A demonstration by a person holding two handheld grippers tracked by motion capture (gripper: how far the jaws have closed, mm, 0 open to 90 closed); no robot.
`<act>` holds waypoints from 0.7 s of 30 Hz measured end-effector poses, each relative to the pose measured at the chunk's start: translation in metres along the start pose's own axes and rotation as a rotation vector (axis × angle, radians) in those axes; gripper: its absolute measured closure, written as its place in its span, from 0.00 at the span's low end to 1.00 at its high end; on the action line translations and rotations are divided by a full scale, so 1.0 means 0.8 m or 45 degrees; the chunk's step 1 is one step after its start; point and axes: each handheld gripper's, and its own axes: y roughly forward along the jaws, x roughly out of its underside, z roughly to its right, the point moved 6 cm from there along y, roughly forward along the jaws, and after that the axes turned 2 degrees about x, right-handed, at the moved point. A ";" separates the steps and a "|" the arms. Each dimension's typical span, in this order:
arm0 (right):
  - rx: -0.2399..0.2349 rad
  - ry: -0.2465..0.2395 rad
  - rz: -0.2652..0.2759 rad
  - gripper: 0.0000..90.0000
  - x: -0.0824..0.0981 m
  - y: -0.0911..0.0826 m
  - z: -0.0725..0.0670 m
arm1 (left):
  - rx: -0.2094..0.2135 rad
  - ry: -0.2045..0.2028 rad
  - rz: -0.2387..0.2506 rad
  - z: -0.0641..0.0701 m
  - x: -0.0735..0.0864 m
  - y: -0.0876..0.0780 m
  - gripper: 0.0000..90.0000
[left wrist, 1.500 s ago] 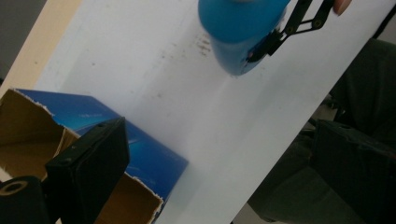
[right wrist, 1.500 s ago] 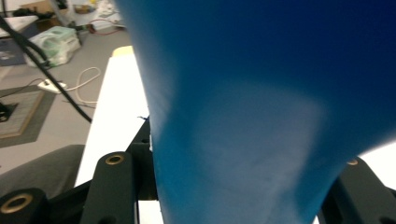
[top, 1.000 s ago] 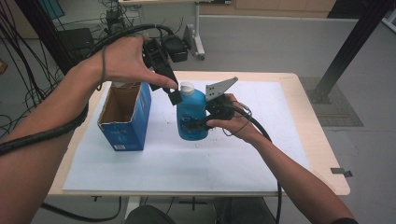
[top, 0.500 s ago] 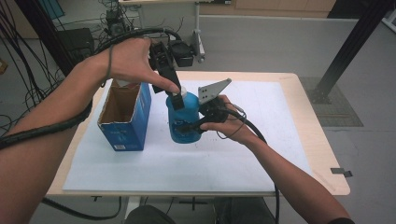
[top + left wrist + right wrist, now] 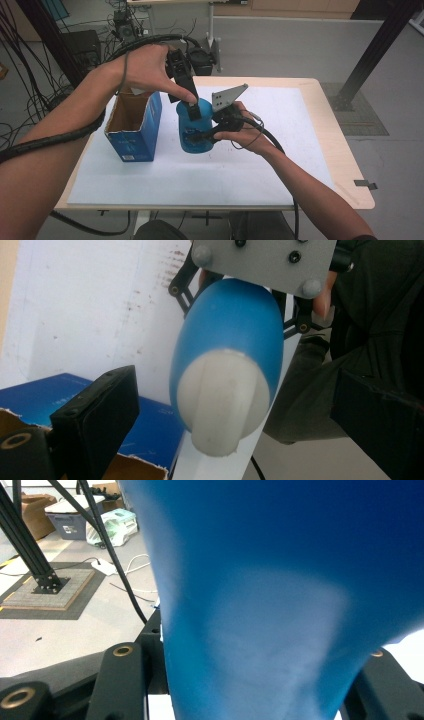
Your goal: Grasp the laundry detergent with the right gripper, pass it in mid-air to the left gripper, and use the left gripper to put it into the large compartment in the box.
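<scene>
Bottle [image 5: 196, 131] sits lifted and tilted just beside the open box [image 5: 134, 125], near the table's [image 5: 320, 150] far-left corner. My right gripper [image 5: 212, 131] clamps its body; my left gripper [image 5: 194, 111] stands released, jaws straddling the white cap [image 5: 222, 405]. Next, I judge, I close on that cap.

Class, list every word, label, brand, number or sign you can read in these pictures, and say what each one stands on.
Nothing here can be read.
Blue carton: white print low on its front, too small to read.
Blue bottle: dark marks on its side, too blurred to read.
</scene>
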 end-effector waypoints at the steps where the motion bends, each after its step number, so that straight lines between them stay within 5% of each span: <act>1: -0.001 -0.001 0.003 0.49 -0.001 0.000 0.000 | 0.001 0.002 -0.001 0.000 -0.001 0.001 0.07; 21: -0.032 -0.027 0.046 0.49 -0.017 -0.001 -0.008 | -0.004 0.029 -0.077 0.006 -0.003 0.014 0.07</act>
